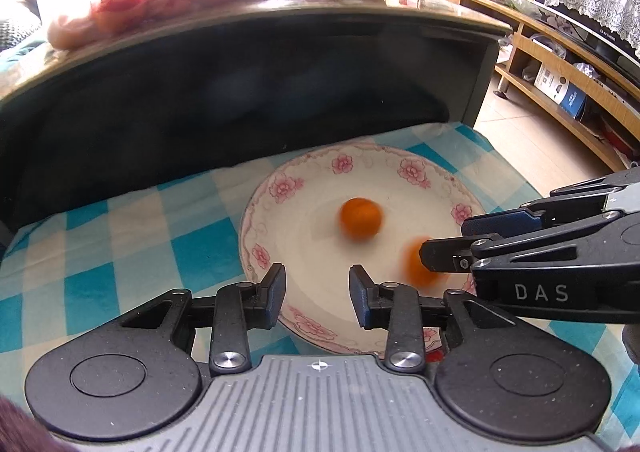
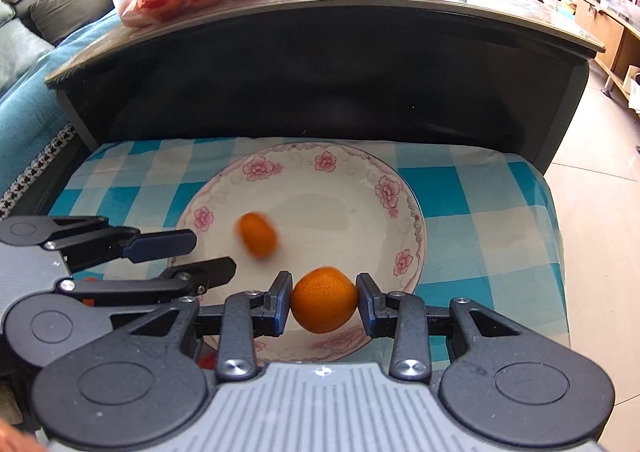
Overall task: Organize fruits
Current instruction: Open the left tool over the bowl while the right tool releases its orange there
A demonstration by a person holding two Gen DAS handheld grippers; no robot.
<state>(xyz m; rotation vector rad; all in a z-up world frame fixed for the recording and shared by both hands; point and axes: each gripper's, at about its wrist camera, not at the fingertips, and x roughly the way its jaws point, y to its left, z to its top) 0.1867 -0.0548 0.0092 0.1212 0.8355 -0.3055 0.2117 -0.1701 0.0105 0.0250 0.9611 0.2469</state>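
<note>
Tilting down over plate [image 2: 416, 228], right gripper [image 2: 324, 302] pinching orange [image 2: 323, 298]

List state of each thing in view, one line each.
Left tongs: open, empty, over the plate's near rim.
Right tongs: shut on a tangerine.
Loose tangerine: in the plate, blurred.
Plate: upright on checked cloth.

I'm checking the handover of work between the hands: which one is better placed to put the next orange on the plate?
Right: the right gripper is shut on an orange above the plate. The left gripper is empty.
</note>
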